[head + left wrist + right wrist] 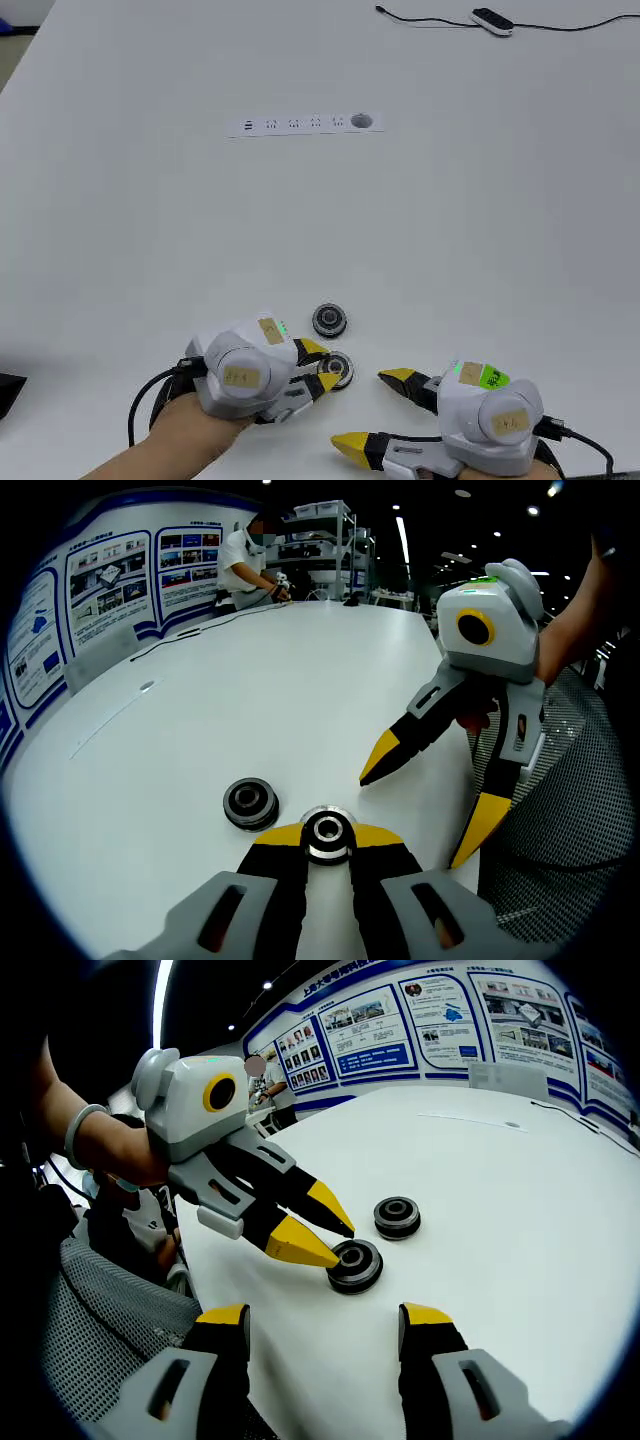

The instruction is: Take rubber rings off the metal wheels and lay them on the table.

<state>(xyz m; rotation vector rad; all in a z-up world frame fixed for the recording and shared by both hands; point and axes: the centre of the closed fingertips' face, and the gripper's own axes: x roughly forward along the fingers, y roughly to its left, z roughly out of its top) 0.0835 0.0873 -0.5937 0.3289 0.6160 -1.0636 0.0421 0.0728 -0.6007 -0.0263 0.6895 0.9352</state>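
Two small metal wheels with black rubber rings lie on the white table [420,230]. My left gripper [320,366] has its yellow-tipped jaws closed on the nearer wheel [338,370]; the left gripper view shows this wheel [327,830] pinched between the tips. The second wheel [329,320] [250,803] [397,1217] lies free just beyond it. To the right, my right gripper [372,410] [325,1320] is open and holds nothing, pointing at the held wheel [356,1265] from a short way off. It also appears in the left gripper view as the right gripper [420,810].
A white power strip [305,124] lies mid-table farther back. A black device with a cable [491,21] sits at the far edge. A grey mesh chair [580,810] stands by the near table edge, and a person [243,565] works at the far end.
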